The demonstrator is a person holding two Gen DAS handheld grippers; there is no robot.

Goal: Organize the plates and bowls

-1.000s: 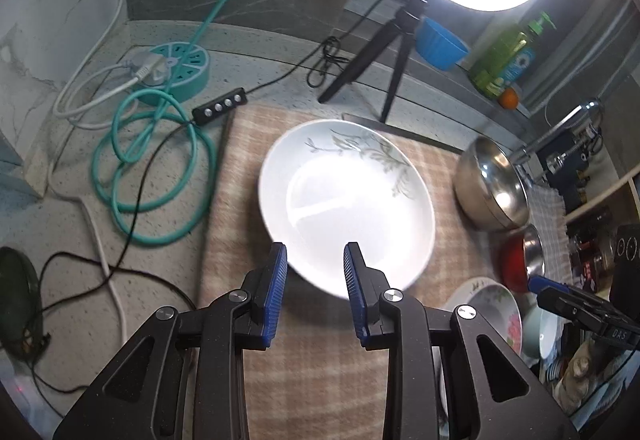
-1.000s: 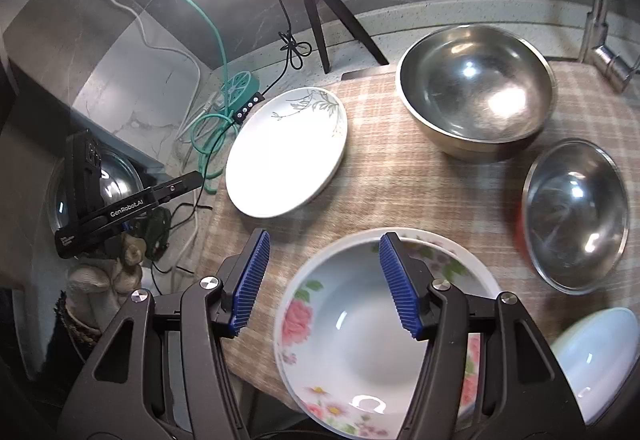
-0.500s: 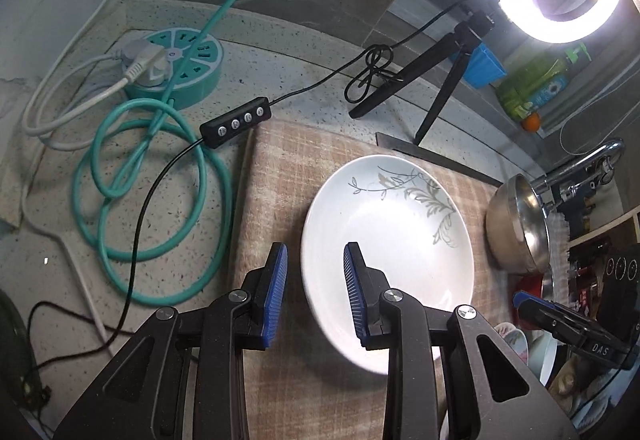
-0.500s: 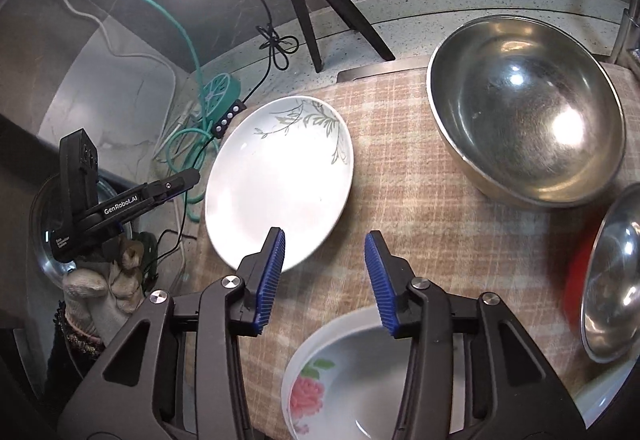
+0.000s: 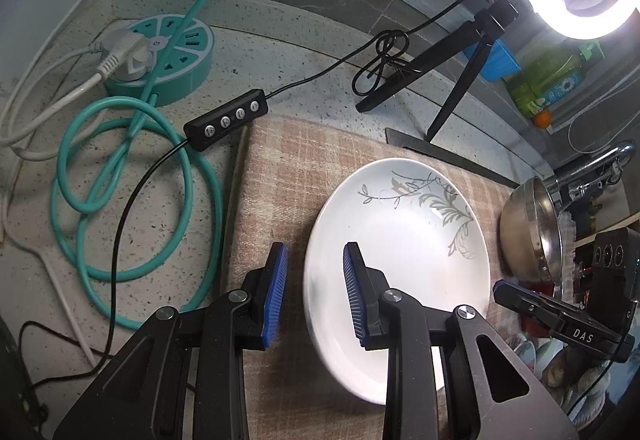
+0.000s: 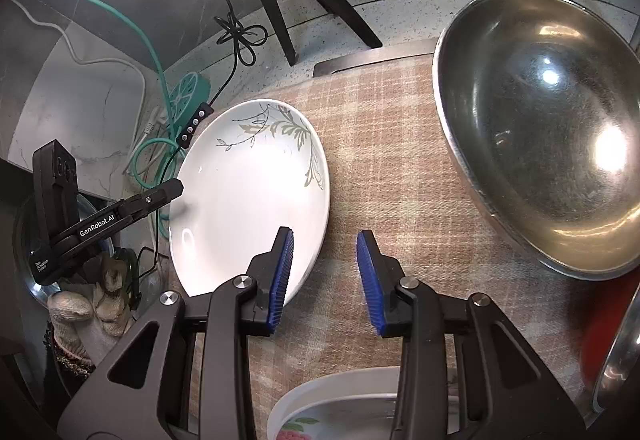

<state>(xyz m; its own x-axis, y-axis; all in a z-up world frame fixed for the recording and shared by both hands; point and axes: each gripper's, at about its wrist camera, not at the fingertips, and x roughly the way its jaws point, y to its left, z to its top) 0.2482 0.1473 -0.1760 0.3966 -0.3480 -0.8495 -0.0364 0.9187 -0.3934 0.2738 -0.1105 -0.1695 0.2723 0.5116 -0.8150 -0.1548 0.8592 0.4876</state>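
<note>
A white plate with a grey leaf print lies on the checked cloth. My left gripper is open and straddles the plate's left rim, one pad over the plate and one over the cloth. My right gripper is open at the same plate's right rim, left pad over the plate. A large steel bowl sits to the right. A flowered plate lies under the right gripper's body. The left gripper also shows in the right wrist view.
A teal power strip with coiled teal cable, a black inline switch and the ring light tripod stand behind and left of the cloth. A second steel bowl on something red sits at the right edge. A faucet is far right.
Both grippers have moved in toward the leaf-print plate. The left one shifted to its left rim; the right one left the flowered plate, narrowed somewhat and reached the plate's right rim.
</note>
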